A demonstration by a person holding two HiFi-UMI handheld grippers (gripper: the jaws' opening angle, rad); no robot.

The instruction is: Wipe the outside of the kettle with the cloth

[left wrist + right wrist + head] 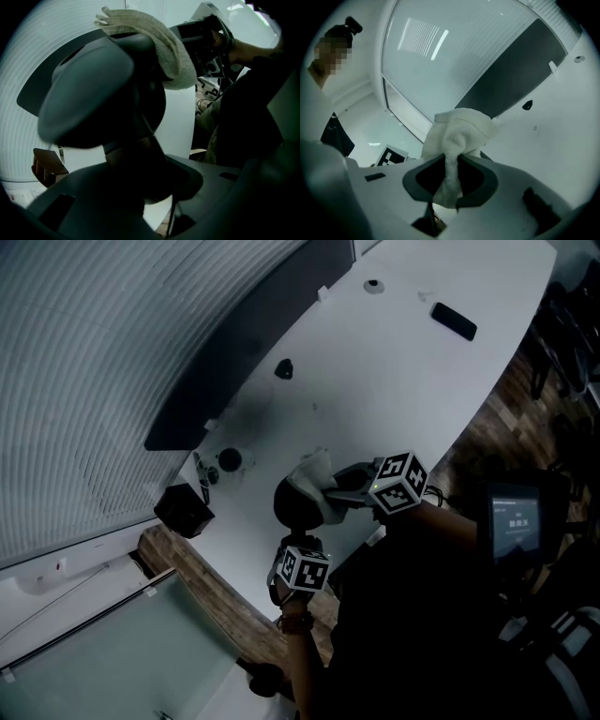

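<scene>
Here's the dark kettle [298,504], standing on the white table [394,362] close to its near edge, and the left gripper [302,540] comes straight down on it, jaws clamped on the kettle's handle. Against the kettle's upper side sits the pale cloth [314,472], a bunched fold of it pinched tight between the jaws of the right gripper [330,489]. Well beyond the kettle lies a phone [454,321], and off to the kettle's left, a black box [183,510].
</scene>
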